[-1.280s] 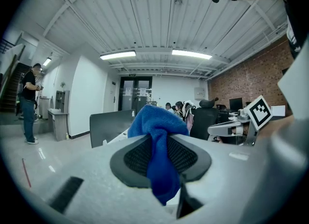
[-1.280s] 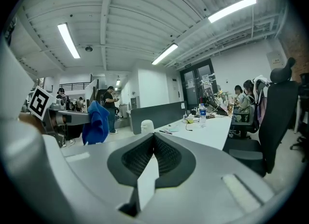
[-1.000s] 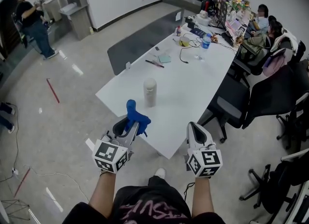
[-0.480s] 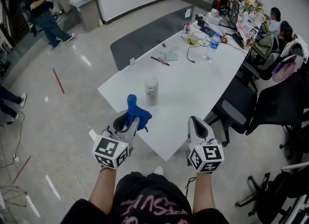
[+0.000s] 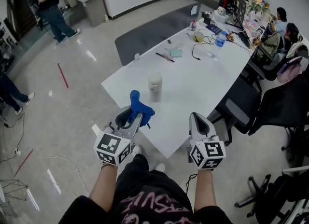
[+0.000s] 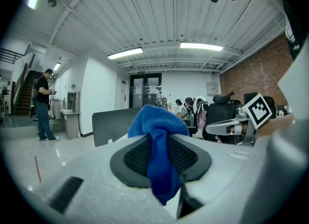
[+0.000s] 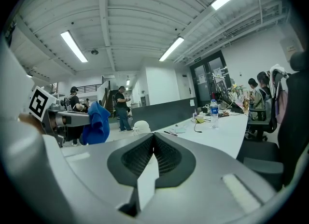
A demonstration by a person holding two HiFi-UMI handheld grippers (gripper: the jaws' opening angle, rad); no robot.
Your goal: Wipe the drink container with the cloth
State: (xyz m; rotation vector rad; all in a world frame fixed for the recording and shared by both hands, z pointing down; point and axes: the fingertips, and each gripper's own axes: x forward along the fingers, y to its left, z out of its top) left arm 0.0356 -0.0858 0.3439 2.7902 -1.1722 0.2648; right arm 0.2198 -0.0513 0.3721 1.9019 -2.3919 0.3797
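Note:
A white drink container (image 5: 155, 87) stands upright near the close end of the long white table (image 5: 193, 85); its top also shows in the right gripper view (image 7: 141, 126). My left gripper (image 5: 138, 117) is shut on a blue cloth (image 5: 138, 107), which bunches above and hangs below the jaws (image 6: 159, 155). It hovers at the table's near edge, short of the container. My right gripper (image 5: 196, 118) is shut with nothing in it, jaws pressed together (image 7: 153, 147), held over the table's near right corner.
At the table's far end lie a water bottle (image 5: 220, 39), cables, a pen and a green notepad (image 5: 175, 52). Black office chairs (image 5: 241, 107) line the right side, where people sit. A person (image 5: 50, 6) stands far left on the glossy floor.
The view has shifted as the person steps closer to the table. Both grippers keep their places and grips, the cloth still in the left one.

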